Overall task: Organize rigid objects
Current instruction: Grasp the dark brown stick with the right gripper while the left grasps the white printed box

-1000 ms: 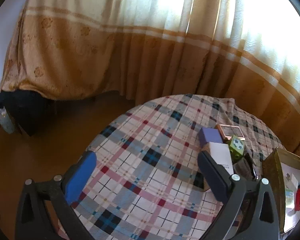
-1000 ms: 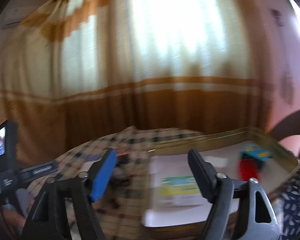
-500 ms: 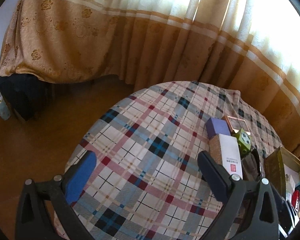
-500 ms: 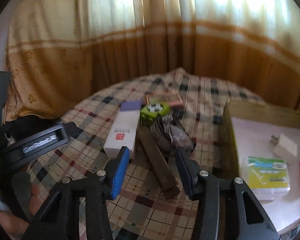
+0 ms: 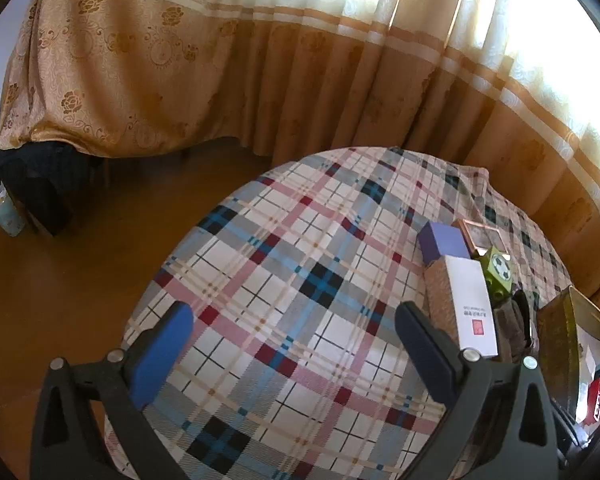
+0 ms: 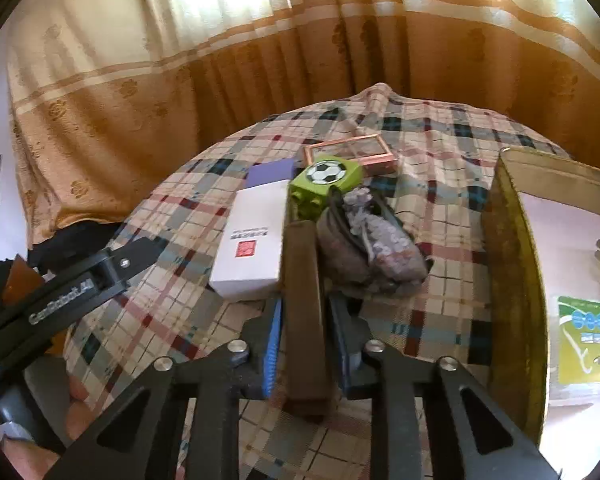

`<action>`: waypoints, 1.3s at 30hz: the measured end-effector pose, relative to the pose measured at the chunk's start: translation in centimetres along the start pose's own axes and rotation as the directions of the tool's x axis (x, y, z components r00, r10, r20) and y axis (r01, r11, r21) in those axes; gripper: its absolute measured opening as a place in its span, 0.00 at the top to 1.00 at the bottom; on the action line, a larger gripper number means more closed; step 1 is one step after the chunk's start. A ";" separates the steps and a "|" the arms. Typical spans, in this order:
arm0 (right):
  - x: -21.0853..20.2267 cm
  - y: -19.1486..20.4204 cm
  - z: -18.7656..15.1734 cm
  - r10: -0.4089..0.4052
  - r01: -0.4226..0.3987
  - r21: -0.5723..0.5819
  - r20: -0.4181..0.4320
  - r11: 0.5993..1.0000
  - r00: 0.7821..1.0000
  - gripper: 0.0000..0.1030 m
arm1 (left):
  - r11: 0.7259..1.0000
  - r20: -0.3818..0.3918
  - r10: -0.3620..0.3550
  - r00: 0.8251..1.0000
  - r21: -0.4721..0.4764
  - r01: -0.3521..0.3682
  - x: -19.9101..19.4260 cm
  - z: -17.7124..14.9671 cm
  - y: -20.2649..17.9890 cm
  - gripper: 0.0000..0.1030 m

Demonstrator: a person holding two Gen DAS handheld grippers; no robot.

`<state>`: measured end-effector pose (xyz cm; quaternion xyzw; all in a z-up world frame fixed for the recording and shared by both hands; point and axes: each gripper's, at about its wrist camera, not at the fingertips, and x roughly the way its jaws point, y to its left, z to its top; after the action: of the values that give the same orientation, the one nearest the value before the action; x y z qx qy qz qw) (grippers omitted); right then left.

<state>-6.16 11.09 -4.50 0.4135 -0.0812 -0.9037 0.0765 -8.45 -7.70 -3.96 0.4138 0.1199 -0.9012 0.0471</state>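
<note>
My right gripper point(image 6: 304, 344) clenches the brown bar point(image 6: 304, 312) mid-table, my left gripper point(image 5: 296, 344) gapes empty; white box point(image 6: 252, 256), green block point(image 6: 324, 188) and others await the tray point(image 6: 512, 264).

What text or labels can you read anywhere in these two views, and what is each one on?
"GenRobot.AI": on the left gripper arm, seen from the right wrist view.
White box: a line of dark print above a red square seal, too small to read.
Green and white packet in the tray: print and a barcode, blurred.
Red item in the tray: white marks, unreadable.
</note>
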 end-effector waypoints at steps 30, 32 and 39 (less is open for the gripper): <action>-8.9 -0.8 -1.4 -0.024 0.012 0.030 0.431 0.999 0.902 0.83 | 0.952 -0.073 -0.004 0.997 0.305 0.026 3.3 -0.9 -9.3 0.09; -8.7 -0.9 -1.5 -0.021 0.008 0.032 0.424 0.999 0.906 0.83 | 0.962 -0.073 -0.035 0.997 0.268 0.053 3.2 -0.6 -8.7 0.11; -8.3 -1.7 -1.5 -0.035 0.007 0.070 0.403 0.997 0.915 0.83 | 0.956 -0.048 -0.071 0.996 0.282 0.081 2.4 -0.6 -8.9 0.60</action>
<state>0.25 14.33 0.24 0.2213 -0.1213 -0.9670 0.0345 -11.23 1.10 -4.62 0.4279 0.0061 -0.9024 -0.0497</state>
